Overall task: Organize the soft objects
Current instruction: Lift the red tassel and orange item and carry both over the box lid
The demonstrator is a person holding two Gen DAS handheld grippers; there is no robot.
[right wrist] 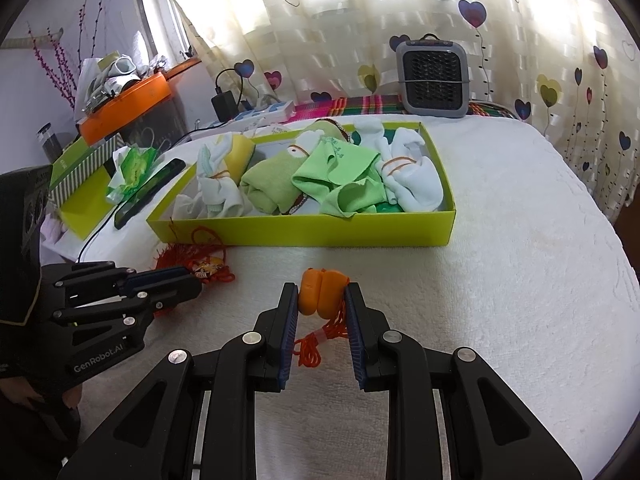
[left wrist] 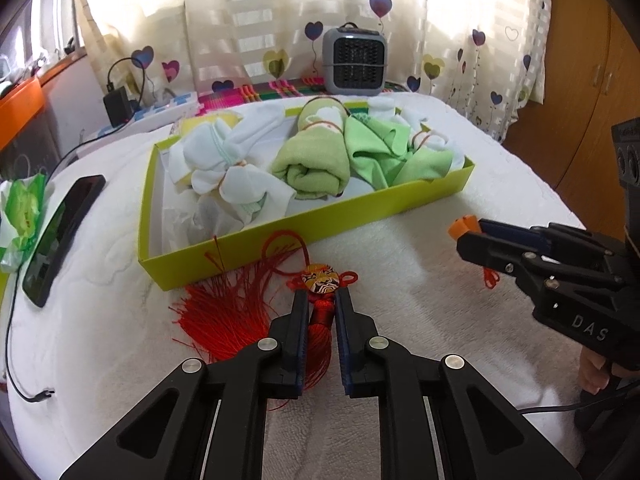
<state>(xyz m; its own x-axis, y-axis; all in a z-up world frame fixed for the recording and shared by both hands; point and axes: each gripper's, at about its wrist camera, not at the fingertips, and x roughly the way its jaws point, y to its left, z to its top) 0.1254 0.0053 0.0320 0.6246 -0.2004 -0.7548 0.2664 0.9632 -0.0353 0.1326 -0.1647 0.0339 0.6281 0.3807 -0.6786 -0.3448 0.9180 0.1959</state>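
Daylight floods in through curtain (left wrist: 280, 20) at 12 o'clock in both views, blown out to near white there. White bedspread (right wrist: 520, 260) bright, a bit washed out, texture mostly lost. Soft shadows only, faint one under yellow-green box (left wrist: 304, 240). Heavy fisheye bend: box edges curve, dark vignette in corners at 10, 2, 4 and 8 o'clock. Centre fairly sharp, rim smeary, especially clutter at 9 o'clock. Black gripper arms at 6 o'clock read dark, little detail.

Tassel (left wrist: 256, 300) lies before box (left wrist: 304, 236) holding cloths (left wrist: 312, 160).
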